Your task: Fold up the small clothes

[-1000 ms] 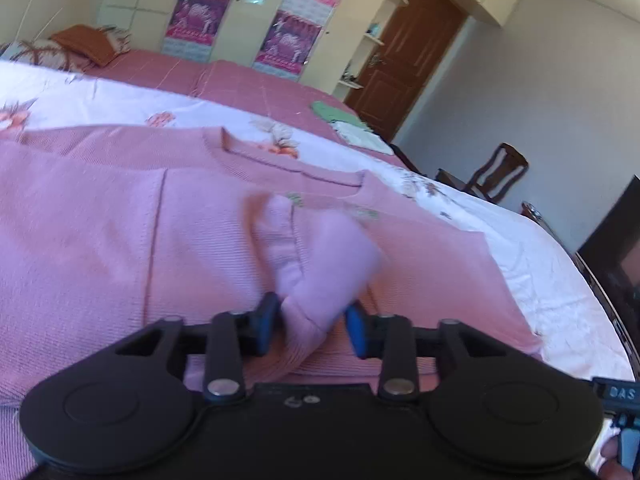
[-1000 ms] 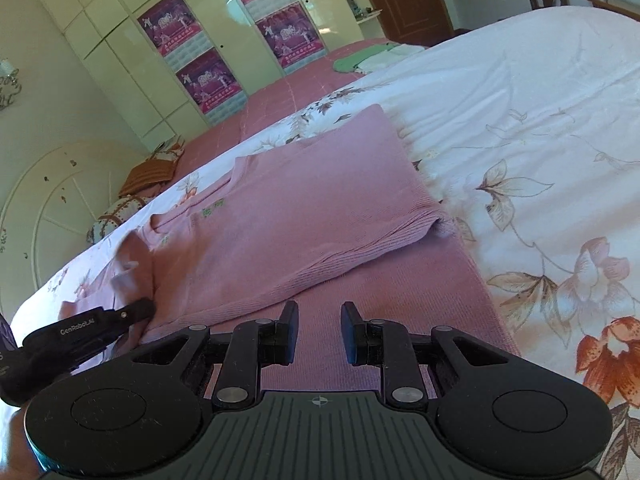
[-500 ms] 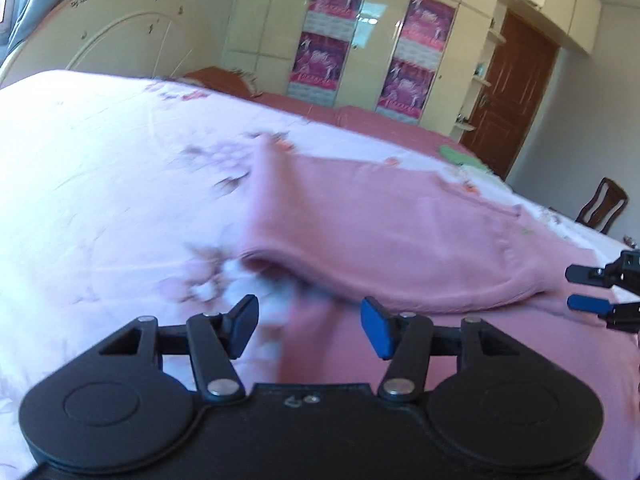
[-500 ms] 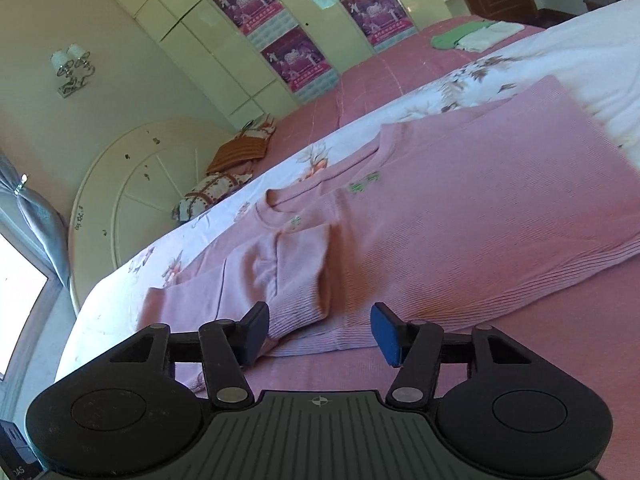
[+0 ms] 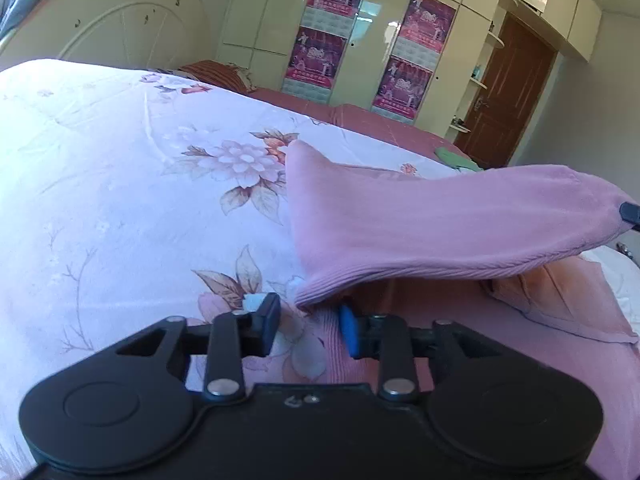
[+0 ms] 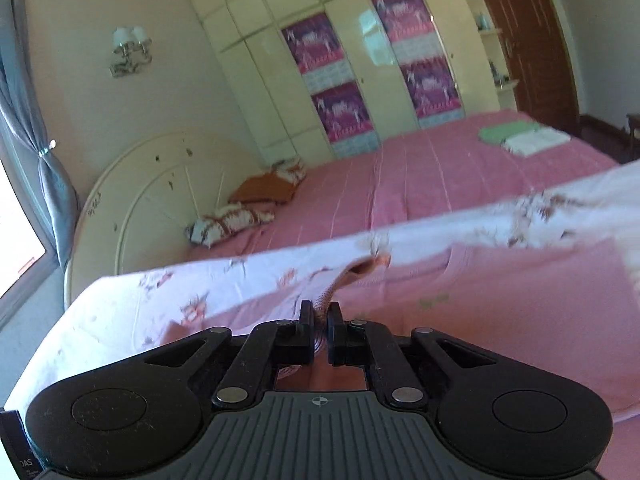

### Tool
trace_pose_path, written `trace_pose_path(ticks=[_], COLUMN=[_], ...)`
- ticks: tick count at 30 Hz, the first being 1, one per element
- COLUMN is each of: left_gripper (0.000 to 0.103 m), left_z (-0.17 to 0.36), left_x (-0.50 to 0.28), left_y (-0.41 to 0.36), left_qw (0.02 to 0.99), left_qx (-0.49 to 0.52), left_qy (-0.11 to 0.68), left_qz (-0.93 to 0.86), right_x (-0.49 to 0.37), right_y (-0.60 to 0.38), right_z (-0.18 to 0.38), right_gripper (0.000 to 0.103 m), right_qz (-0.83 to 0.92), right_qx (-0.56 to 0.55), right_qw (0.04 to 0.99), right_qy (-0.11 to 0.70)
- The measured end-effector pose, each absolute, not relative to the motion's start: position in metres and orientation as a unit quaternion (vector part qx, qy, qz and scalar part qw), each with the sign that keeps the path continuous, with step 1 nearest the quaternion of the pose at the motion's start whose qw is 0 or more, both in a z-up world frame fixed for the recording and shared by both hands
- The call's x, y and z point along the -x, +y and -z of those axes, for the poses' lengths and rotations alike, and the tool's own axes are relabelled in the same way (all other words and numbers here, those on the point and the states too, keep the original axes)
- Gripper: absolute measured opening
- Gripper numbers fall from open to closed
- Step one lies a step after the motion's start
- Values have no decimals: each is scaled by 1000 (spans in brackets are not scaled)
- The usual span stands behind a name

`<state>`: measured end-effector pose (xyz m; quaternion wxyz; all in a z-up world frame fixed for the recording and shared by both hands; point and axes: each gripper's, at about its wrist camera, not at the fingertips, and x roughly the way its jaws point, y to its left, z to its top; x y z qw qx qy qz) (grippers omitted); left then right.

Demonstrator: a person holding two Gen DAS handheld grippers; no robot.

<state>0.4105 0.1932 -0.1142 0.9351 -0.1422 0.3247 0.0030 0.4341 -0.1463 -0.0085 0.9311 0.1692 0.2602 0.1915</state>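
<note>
While half a second ago the right gripper [image 6: 319,334] sits spread over the sweater's folded-in sleeve, its jaws are now pressed together on a ribbed pink edge of the sweater [image 6: 500,300], with the knit bunched up between the pads and rising straight ahead of them. From the left wrist view you can see the result: that whole side of the sweater [image 5: 440,220] is off the bed and stretched like a tent toward the far right, where the tip of the right gripper pokes out of the cloth.

The left gripper [image 5: 308,330] is a bit behind. Its jaws are closing, the near hem corner sits just ahead of and between them, and the right-hand pad looks close to the knit, but I can't say it's actually clamped yet. A moment back it stood wider open.

So my read is the sleeve fold is done and the bottom-to-collar fold is just kicking off, one corner up, one pending.

The sweater itself is pink ribbed knit, soft and floppy, lying on the floral quilt [image 5: 120,200] right in front of both tools, with tiny green marks near the collar.
</note>
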Motion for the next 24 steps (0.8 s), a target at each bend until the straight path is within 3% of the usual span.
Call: trace_pose_path(ticks=[10, 21, 24], left_gripper=[20, 23, 23], left_z=[116, 116, 116], left_x=[-414, -420, -420], left_y=[195, 189, 190], left_qw=[933, 932, 931], left_qx=[132, 107, 111], left_qy=[334, 345, 346], left_qz=[8, 13, 13], right_x=[-441, -435, -443], right_y=[-165, -189, -194], right_z=[71, 60, 77], right_gripper=[5, 5, 5], right_qz=[-135, -120, -109], right_qx=[-151, -153, -156], right_qw=[916, 928, 913], right_qy=[345, 318, 360])
